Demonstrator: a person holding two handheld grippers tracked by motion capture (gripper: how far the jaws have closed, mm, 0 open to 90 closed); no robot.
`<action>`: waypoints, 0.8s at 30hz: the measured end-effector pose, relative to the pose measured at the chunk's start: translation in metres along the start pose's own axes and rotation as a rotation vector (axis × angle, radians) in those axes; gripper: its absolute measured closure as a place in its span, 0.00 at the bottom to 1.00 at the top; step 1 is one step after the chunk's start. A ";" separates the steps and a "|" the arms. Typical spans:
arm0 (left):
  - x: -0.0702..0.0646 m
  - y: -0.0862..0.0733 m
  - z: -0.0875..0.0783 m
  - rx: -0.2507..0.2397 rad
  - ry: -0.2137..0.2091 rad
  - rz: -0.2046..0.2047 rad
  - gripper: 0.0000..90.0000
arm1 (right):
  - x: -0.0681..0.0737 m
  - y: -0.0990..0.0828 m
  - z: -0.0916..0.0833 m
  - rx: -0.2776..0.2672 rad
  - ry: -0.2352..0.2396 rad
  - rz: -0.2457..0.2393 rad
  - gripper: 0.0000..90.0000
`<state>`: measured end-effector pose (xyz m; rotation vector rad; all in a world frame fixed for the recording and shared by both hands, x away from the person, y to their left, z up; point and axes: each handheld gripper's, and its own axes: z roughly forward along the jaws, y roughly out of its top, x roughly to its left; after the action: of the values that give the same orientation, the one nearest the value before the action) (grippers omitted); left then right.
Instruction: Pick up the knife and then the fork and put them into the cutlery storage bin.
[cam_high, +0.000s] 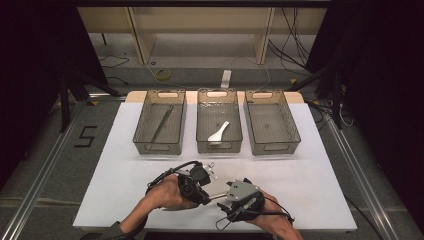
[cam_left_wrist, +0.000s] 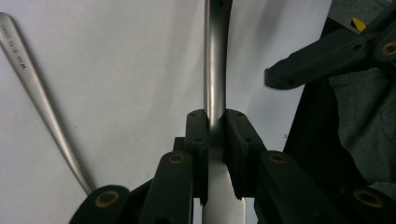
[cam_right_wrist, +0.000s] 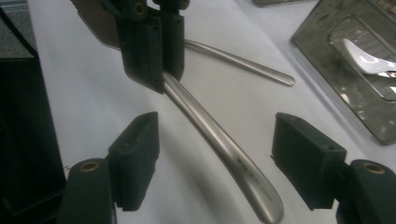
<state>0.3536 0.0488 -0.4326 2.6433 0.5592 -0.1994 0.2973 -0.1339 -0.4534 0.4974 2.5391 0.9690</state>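
Left tongs (cam_right_wrist: 156, 51) pinched a steel utensil handle (cam_right_wrist: 219, 144) near its blade end, held just above the white tabletop (cam_high: 310, 185) in front of the three trays. Right tongs (cam_right_wrist: 215, 163) stood spread, one pad on each side of the handle's free end, not touching. Handle's long axis ran from the left tongs straight toward the right camera, crosswise to the gap. Right hand was nearer the free end. A second utensil handle (cam_left_wrist: 42, 100) lay alongside.
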 end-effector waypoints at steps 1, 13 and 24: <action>-0.001 0.000 0.000 -0.002 -0.010 0.000 0.88 | 0.001 0.000 0.001 0.004 -0.003 -0.014 0.38; -0.008 0.003 0.000 0.013 -0.032 0.023 0.88 | 0.007 0.000 0.008 0.041 0.012 -0.086 0.50; -0.013 0.004 0.001 0.035 -0.047 0.048 0.88 | 0.011 -0.001 0.010 0.061 0.039 -0.143 0.65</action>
<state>0.3440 0.0401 -0.4293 2.6752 0.4809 -0.2584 0.2923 -0.1240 -0.4630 0.3111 2.6055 0.8596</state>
